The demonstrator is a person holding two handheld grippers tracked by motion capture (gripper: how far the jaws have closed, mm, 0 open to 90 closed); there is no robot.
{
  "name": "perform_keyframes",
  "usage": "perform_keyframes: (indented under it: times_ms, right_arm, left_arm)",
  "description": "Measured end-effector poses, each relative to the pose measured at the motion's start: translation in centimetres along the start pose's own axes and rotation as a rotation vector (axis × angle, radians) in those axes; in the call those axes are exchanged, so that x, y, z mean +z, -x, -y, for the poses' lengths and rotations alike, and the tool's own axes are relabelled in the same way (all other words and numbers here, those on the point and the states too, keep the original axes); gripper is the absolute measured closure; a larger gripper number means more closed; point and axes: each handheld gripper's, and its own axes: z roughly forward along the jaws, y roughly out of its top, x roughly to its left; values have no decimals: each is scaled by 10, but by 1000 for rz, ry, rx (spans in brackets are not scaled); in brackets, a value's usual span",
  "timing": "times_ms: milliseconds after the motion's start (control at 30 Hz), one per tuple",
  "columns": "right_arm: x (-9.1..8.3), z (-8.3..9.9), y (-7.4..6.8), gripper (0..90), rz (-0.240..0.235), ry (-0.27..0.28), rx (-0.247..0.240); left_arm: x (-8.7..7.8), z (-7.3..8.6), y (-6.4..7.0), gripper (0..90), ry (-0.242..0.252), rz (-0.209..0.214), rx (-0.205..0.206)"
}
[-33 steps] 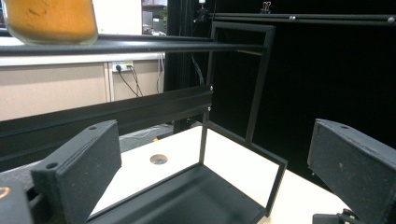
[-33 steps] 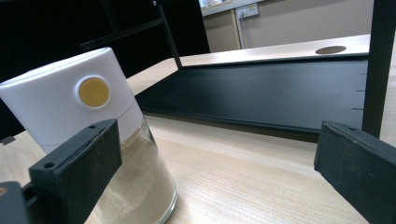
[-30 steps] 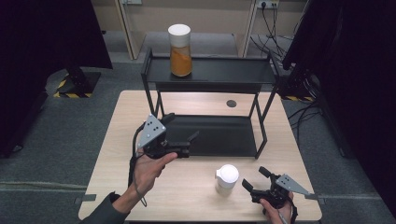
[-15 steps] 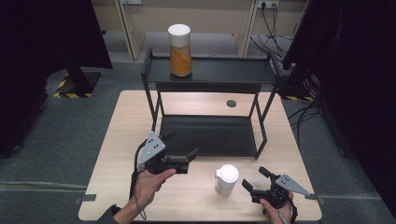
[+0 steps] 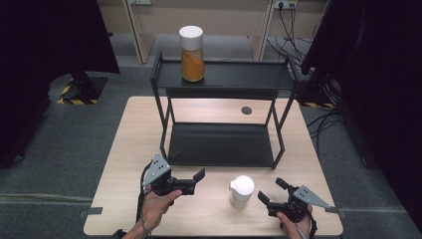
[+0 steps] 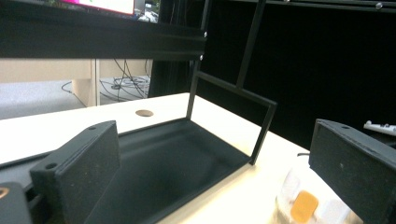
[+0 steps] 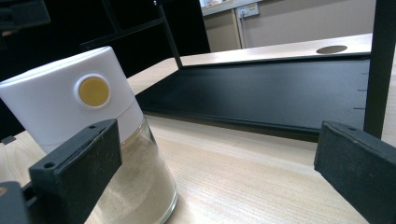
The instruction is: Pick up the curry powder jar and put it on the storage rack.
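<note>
White-capped jar (image 5: pixel 242 191) between both grippers, left gripper (image 5: pixel 193 180) and right gripper (image 5: pixel 272 191) released

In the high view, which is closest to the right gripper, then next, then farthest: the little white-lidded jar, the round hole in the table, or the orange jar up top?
1. White-lidded jar, just left of the right gripper.
2. Round hole, behind the rack.
3. Orange jar, on the top shelf, far left.

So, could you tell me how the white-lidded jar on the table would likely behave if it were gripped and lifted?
The jar looks like clear glass, so probably rigid, smooth and somewhat slippery. It seems largely filled with pale powder, so likely fairly heavy for its size. Upright and taller than wide, it might tip if pushed near its lid.
</note>
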Motion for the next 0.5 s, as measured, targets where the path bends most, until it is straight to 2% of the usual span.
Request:
perform_keyframes:
  times_ms: [200, 500]
  right_arm:
    - [0, 0, 1, 11, -1, 0, 3]
    - [0, 1, 2, 11, -1, 3, 6]
  left_arm:
    - [-5, 21, -7, 17, 0, 2, -21]
    - [-10, 50, -8, 17, 16, 1, -16]
